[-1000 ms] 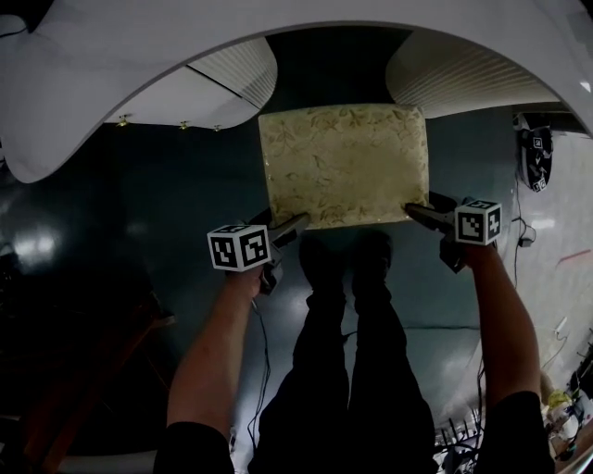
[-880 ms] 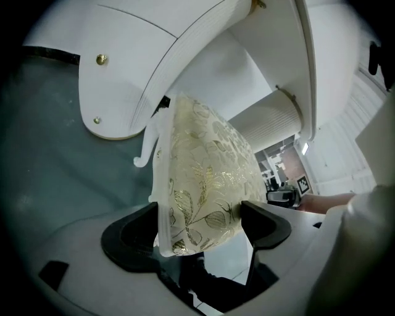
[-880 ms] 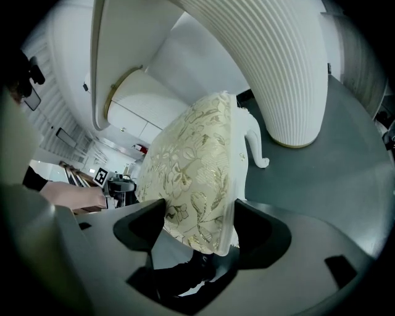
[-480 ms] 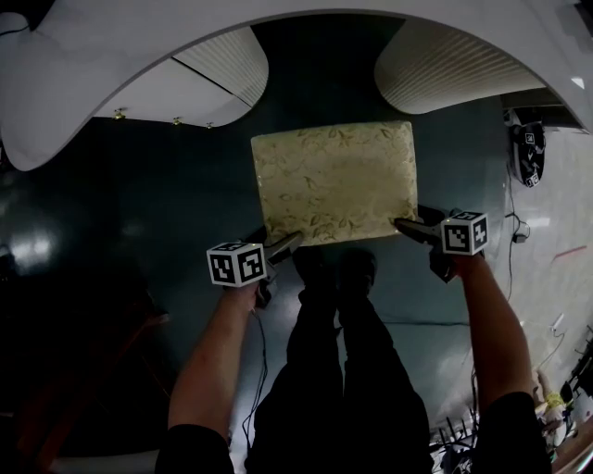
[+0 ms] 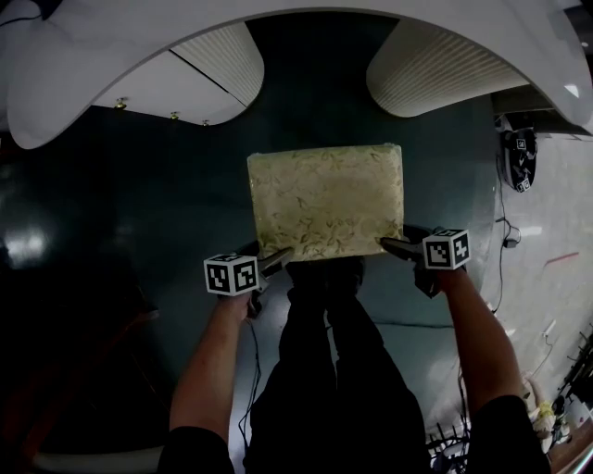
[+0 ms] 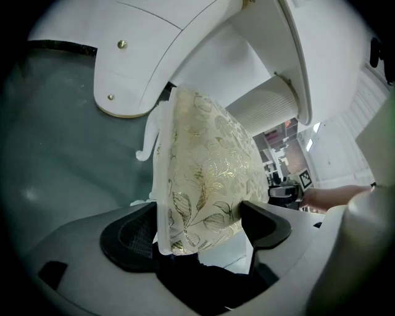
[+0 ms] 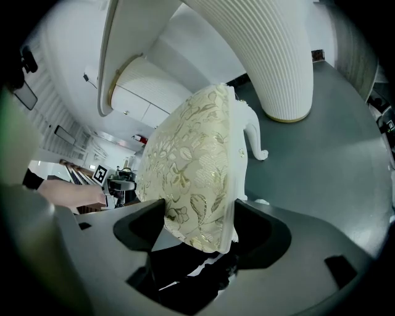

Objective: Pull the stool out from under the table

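Note:
The stool (image 5: 324, 202) has a cream cushion with a gold leaf pattern and white legs, and stands on the dark floor just in front of the white table (image 5: 278, 20). My left gripper (image 5: 277, 258) is shut on its near left corner. My right gripper (image 5: 393, 246) is shut on its near right corner. In the left gripper view the cushion (image 6: 207, 163) sits clamped between both jaws of the gripper (image 6: 199, 223), with a curved white leg (image 6: 148, 143) behind. The right gripper view shows the same hold: cushion (image 7: 188, 157) in the gripper (image 7: 200, 223), leg (image 7: 254, 134) beyond.
Two ribbed white table pedestals (image 5: 426, 74) (image 5: 218, 57) flank the gap behind the stool. The person's legs (image 5: 324, 361) stand directly behind the stool's near edge. A small device (image 5: 516, 155) and cables (image 5: 505, 243) lie on the floor at right.
The stool has slid toward the person, farther out from under the table edge. Both grippers moved back with it, holding the same corners.

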Demonstrator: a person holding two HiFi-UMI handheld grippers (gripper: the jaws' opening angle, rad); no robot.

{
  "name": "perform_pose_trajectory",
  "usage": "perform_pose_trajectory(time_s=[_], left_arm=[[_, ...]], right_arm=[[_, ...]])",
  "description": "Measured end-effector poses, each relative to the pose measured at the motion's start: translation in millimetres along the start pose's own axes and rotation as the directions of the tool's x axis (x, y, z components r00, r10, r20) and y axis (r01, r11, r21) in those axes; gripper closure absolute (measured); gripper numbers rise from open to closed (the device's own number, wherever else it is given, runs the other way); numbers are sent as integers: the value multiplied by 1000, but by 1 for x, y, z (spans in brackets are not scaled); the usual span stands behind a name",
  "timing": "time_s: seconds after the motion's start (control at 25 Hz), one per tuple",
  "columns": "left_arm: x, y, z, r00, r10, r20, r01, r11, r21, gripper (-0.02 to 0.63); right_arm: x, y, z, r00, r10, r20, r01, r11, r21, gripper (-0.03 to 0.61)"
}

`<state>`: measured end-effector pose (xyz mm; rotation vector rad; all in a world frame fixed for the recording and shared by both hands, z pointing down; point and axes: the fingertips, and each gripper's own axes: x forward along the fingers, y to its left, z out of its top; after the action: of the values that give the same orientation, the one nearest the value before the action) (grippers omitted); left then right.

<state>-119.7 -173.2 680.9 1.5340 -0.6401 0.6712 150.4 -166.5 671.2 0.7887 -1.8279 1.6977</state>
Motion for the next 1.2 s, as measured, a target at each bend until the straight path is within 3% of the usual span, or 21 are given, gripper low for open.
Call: perform_pose_trajectory(time_s=[0.56, 0.72, 0.8, 1.0, 1.2], left_arm=[[3, 5, -4, 999, -11, -40, 11, 1000, -20, 198], [-9, 11, 10, 1000, 14, 19, -13, 998, -55, 198], [-27, 8, 11, 998, 33, 58, -29, 997, -69, 198], [-97, -50, 13, 986, 30, 165, -23, 999, -47, 198], [-189, -128, 24, 963, 53, 264, -53, 999, -5, 198]], right_arm=[[1, -4, -4, 999, -21, -27, 21, 1000, 3, 279], [-8, -4, -9, 996, -45, -83, 40, 998, -53, 279], [-23, 4, -12, 996, -55, -68, 50, 996, -73, 279], [-80, 60, -8, 1000, -13, 26, 15, 994, -104, 279], [-157, 161, 23, 985, 107, 133, -87, 985, -151, 279]])
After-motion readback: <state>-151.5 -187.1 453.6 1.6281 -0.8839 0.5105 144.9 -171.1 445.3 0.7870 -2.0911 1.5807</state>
